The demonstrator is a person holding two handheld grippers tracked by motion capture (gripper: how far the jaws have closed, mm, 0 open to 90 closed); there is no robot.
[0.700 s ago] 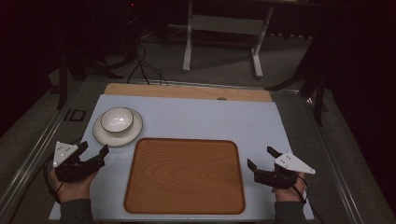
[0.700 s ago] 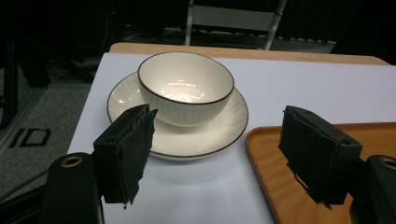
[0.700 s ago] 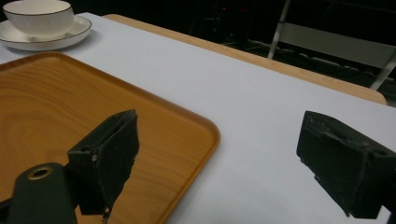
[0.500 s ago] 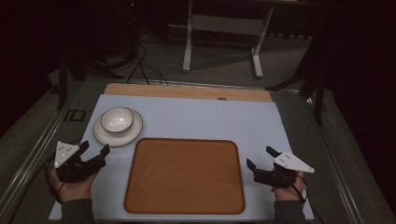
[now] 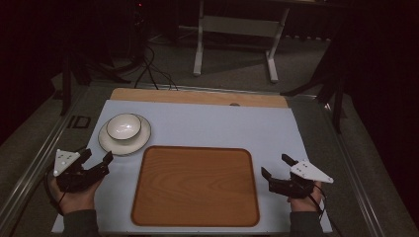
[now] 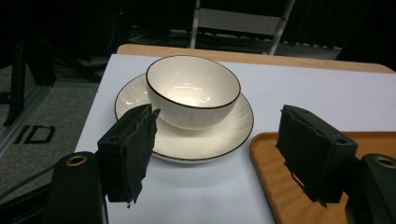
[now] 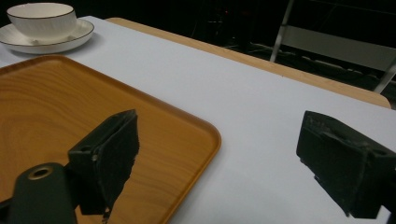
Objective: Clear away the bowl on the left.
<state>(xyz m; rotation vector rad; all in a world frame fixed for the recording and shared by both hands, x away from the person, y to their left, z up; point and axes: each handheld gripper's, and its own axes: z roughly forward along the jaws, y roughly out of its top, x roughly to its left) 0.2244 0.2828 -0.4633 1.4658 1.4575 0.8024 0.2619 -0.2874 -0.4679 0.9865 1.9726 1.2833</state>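
— High view? Lying mid-surface near the front edge: a rounded wooden tray [image 5: 195,185]; glossy ribbed white bowl [image 5: 124,126] sitting on its saucer [image 5: 111,143] toward the far left corner.

— Left gripper view? Left gripper [image 6: 219,154] gaping, clutching nothing, facing the bowl [image 6: 193,91].

— Right gripper view? Right gripper [image 7: 229,163] spreading wide, empty, straddling the tray's [image 7: 46,112] right edge.

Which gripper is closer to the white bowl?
Left. The left gripper sits just in front of the bowl and its plate, jaws open toward it. The right gripper is across the wooden tray.
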